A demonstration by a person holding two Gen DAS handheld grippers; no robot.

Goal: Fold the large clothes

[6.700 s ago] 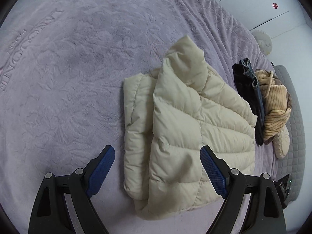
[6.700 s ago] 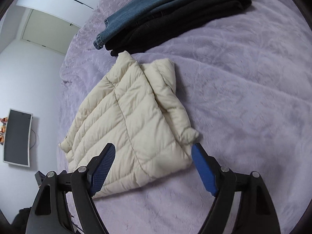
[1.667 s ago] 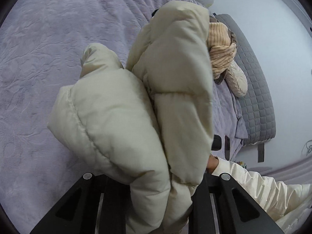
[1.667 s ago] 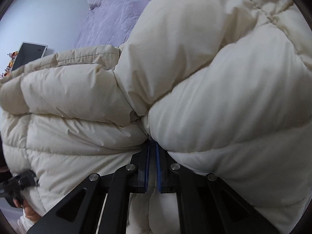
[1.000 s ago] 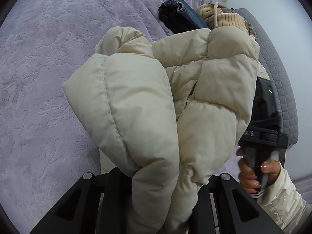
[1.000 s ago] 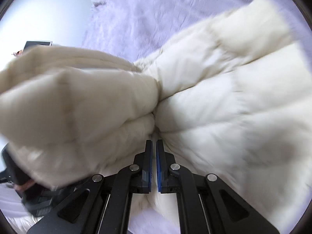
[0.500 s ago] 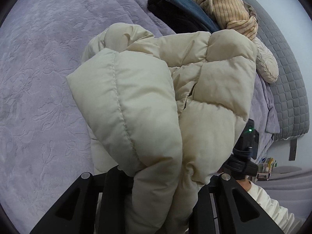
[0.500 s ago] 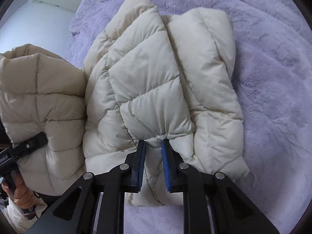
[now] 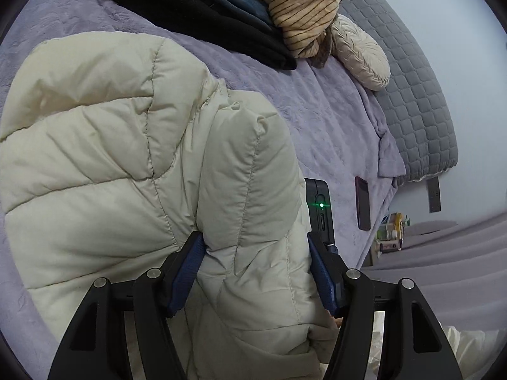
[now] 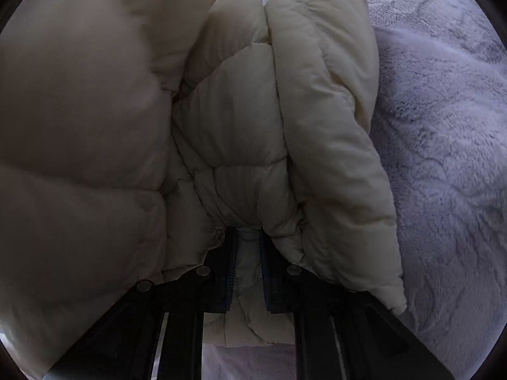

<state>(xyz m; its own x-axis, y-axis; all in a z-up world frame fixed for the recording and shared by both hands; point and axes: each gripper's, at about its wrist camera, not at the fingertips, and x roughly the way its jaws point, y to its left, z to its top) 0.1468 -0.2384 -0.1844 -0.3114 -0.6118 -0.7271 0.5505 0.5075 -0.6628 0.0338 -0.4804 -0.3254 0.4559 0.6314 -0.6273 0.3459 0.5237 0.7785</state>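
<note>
jacket (image 9: 126, 164) | between opening left gripper (image 9: 256, 272) jaws | on bed (image 9: 332, 120)

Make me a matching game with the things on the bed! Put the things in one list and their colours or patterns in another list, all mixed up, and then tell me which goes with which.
Things:
1. puffy jacket
2. bed cover
3. bundled sweater
4. folded garment at the bottom of the pile

Colours:
A. black
B. tan with dark stripes
C. cream
D. pale purple

Pairs: 1-C, 2-D, 3-B, 4-A
</note>
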